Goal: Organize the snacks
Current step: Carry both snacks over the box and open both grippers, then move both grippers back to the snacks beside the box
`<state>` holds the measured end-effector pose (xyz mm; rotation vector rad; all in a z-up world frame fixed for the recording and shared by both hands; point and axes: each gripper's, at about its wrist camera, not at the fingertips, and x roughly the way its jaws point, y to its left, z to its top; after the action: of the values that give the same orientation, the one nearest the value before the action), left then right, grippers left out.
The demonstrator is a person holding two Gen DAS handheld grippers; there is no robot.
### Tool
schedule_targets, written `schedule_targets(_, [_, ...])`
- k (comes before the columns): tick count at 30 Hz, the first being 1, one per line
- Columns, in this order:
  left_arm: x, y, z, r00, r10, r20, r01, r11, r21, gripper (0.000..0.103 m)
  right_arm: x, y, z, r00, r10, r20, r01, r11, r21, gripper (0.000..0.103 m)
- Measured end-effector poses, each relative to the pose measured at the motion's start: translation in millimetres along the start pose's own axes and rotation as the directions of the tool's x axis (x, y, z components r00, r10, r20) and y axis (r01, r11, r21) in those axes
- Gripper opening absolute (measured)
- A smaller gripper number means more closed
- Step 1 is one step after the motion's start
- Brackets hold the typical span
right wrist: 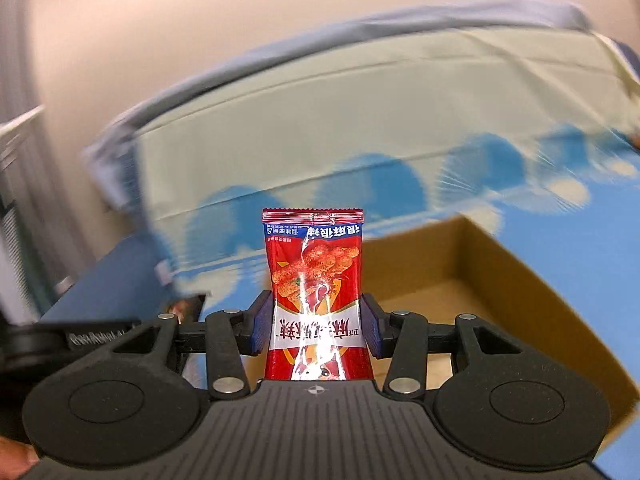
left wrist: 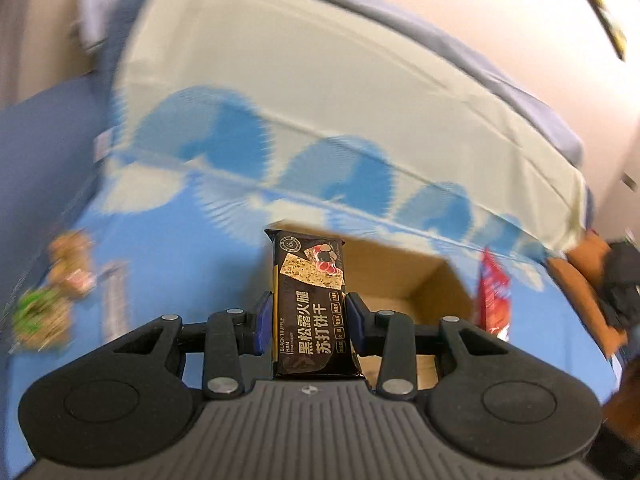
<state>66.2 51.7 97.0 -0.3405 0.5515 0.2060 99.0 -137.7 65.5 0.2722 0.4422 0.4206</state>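
left gripper clamps a black cracker packet; right gripper clamps a red snack packet above the cardboard box.

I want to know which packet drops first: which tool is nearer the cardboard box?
Right, probably. The right tool holds its red packet at the box's near edge; the left tool, gripping the black packet, also faces it but sits farther back.

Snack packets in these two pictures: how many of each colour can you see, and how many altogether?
Black cracker packet, in left gripper: 1
Red spicy snack packet, in right gripper: 1
Green-and-tan blurred packets, lying loose; number unclear: at least 1
Total: at least 3
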Motion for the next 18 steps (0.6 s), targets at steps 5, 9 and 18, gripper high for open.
schedule_targets(5, [11.8, -61.2, 20.1, 0.994, -0.102, 0.048, 0.094, 0.985, 0.145, 0.069, 6.9, -30.9, 2.6, 0.992, -0.126, 0.006, 0.125, 0.989, 0.080, 0.054])
schedule_targets(9, [-1.4, -74.5, 18.2, 0.988, -0.108, 0.107, 0.087, 0.980, 0.180, 0.081, 10.4, -39.0, -4.8, 0.988, -0.155, -0.015, 0.156, 0.983, 0.100, 0.065])
schedule_targets(18, [-69.3, 26.7, -19.3, 0.984, 0.028, 0.174, -0.058, 0.984, 0.169, 0.045, 6.5, -23.2, -8.7, 0.990, -0.141, 0.001, 0.141, 0.990, 0.025, 0.068])
